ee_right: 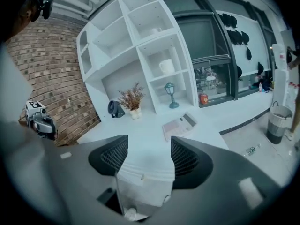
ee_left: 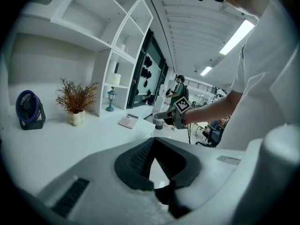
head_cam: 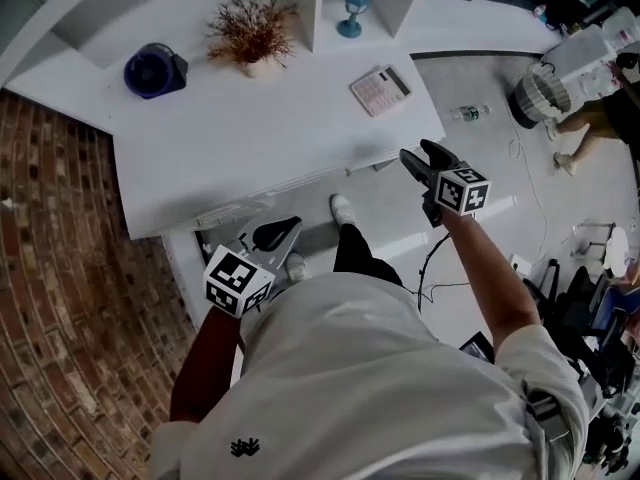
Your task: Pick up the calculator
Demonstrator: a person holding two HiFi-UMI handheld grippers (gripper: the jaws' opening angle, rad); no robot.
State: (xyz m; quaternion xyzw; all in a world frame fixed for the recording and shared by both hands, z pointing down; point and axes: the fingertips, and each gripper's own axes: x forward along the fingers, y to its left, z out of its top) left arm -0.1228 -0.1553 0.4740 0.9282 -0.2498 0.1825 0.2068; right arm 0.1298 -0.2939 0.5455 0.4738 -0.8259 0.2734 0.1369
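Before the calculator (ee_right: 179, 124), right gripper (ee_right: 145, 149) jaws gape empty.

Keys on calculator (head_cam: 380, 90) too small to read; shelf unit (head_cam: 310, 8) cut by top edge; bystander (head_cam: 592, 123) cropped at right edge.

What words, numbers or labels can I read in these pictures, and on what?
Nothing reads as text.
calculator: keys and display too small to read.
left gripper and right gripper: their cubes carry black-and-white square patterns, no letters.
shirt emblem: small dark mark, no words.
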